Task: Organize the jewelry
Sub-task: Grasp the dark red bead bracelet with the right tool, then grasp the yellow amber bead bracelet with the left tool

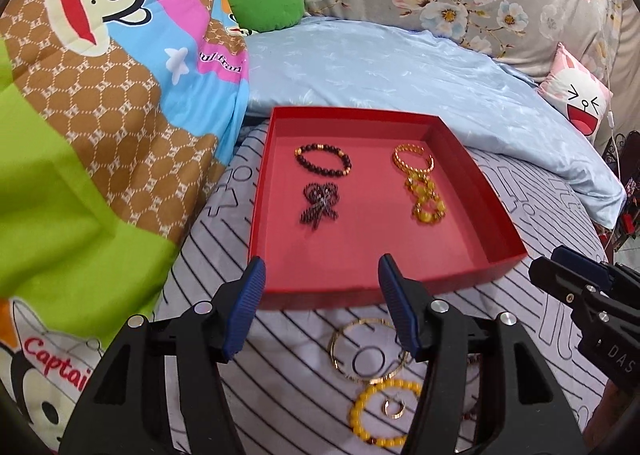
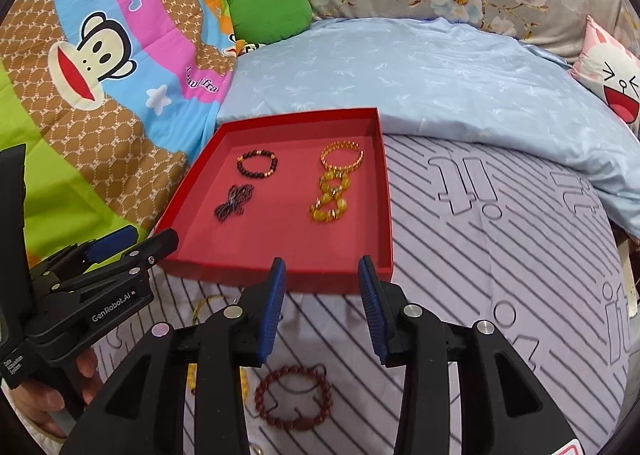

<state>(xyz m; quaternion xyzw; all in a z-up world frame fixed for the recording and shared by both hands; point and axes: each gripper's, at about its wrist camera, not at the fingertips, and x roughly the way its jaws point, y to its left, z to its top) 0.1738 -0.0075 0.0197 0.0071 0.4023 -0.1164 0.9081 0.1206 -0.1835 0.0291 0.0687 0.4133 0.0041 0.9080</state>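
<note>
Left gripper (image 1: pixel 322 281) is held wide and empty above the gold bangles (image 1: pixel 370 351) and yellow bracelet (image 1: pixel 384 411) on the bed. Bangles are judged thin, stiff, slippery; a rim grasp is advised. Right gripper (image 2: pixel 322 285), also wide, is held over the red bracelet (image 2: pixel 294 397); its beads are judged light and rollable.

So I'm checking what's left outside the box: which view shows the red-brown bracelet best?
The right wrist view: the red-brown bracelet lies whole on the sheet below the open claw. The left wrist view shows almost none of it.
</note>
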